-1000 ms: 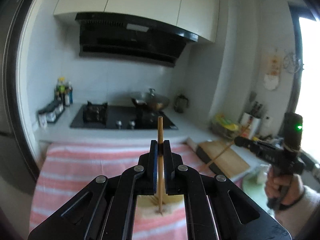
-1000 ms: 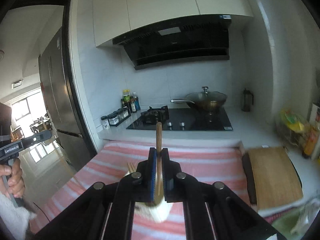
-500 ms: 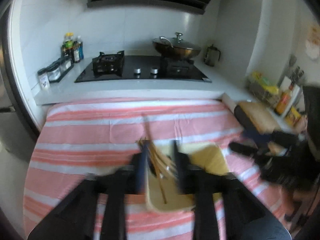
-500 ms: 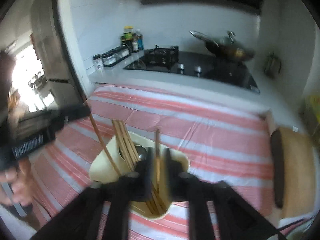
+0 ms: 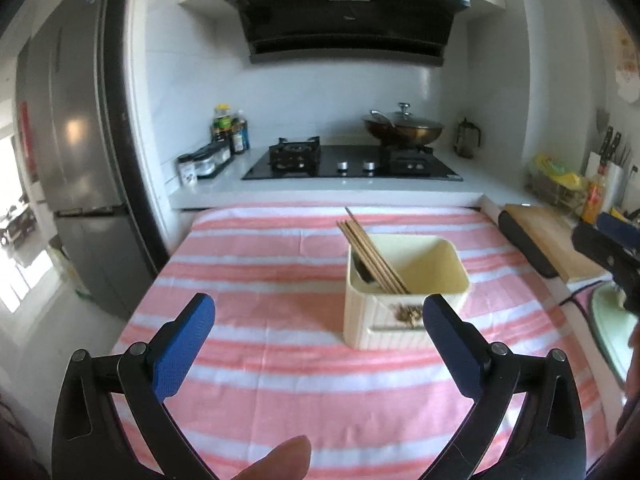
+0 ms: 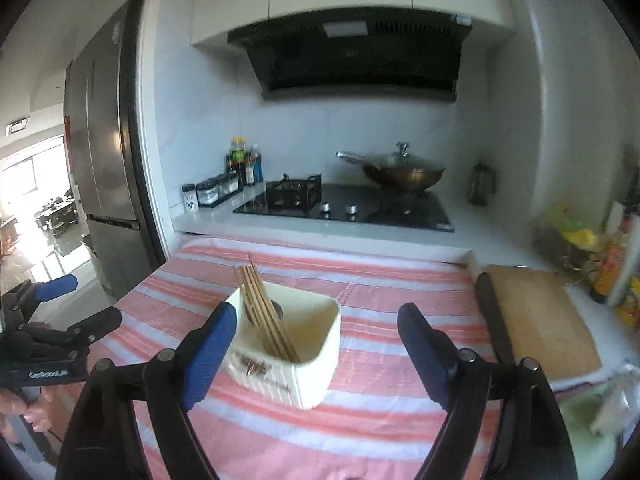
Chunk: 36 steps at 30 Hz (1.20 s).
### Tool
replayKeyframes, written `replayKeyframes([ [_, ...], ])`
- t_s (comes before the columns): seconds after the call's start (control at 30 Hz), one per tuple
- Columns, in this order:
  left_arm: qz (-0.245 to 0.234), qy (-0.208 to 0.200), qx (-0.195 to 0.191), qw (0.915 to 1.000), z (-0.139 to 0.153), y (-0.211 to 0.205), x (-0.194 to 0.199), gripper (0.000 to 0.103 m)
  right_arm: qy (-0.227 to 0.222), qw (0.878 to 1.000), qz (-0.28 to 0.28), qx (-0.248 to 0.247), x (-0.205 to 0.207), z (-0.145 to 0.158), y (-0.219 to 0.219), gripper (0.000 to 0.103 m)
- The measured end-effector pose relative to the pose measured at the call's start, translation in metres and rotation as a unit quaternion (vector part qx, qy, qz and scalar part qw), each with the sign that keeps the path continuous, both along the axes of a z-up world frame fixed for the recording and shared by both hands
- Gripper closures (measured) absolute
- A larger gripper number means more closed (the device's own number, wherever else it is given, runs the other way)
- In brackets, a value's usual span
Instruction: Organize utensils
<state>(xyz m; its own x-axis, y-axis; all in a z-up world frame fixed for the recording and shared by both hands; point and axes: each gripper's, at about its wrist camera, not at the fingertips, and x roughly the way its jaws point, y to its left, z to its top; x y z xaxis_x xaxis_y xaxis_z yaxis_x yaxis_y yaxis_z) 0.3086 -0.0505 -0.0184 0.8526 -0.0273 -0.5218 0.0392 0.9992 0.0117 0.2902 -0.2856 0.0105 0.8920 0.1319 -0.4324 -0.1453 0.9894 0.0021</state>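
While both my left tongs and my right tongs stand wide open and hold nothing, the chopsticks lean in the cream holder on the striped desk, beside perhaps a spoon.

Black claw arms, blue textured pads, seemingly silver rivets.

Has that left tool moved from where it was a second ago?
Yes. The left tool backed away from the cream holder, which was under its tips; it's open now, chopstick released.
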Motion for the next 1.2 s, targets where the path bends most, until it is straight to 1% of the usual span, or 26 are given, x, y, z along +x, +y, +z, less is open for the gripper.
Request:
replayKeyframes([
  [0.13,0.018,-0.003,0.008,0.9998,0.008,-0.002,-0.028,0.0,-0.025,0.999,-0.01,0.018,-0.047,0.004,0.004,0.017],
  [0.23,0.019,-0.008,-0.004,0.9998,0.015,0.002,-0.045,0.0,-0.026,0.999,-0.021,0.017,-0.072,0.006,0.009,0.016],
  [0.4,0.036,-0.027,0.008,0.999,0.023,0.006,-0.07,0.0,-0.023,0.999,-0.028,0.012,-0.099,0.01,0.016,0.016],
  [0.5,0.036,-0.03,0.007,0.9989,0.027,0.008,-0.081,0.0,-0.02,0.999,-0.029,0.01,-0.108,0.011,0.02,0.016],
  [0.7,0.041,-0.048,0.021,0.9978,0.036,0.007,-0.097,0.0,-0.012,1.0,-0.024,0.007,-0.115,0.016,0.026,0.016],
  [0.83,0.044,-0.06,0.03,0.9967,0.04,0.005,-0.106,0.0,-0.016,1.0,-0.022,0.001,-0.123,0.021,0.032,0.016],
  [1.0,0.038,-0.063,0.03,0.9968,0.043,0.003,-0.113,0.0,-0.018,1.0,-0.016,-0.01,-0.132,0.025,0.041,0.016],
  [1.2,0.041,-0.071,0.036,0.996,0.048,0.002,-0.121,0.0,-0.018,1.0,-0.01,-0.005,-0.14,0.033,0.045,0.016],
])
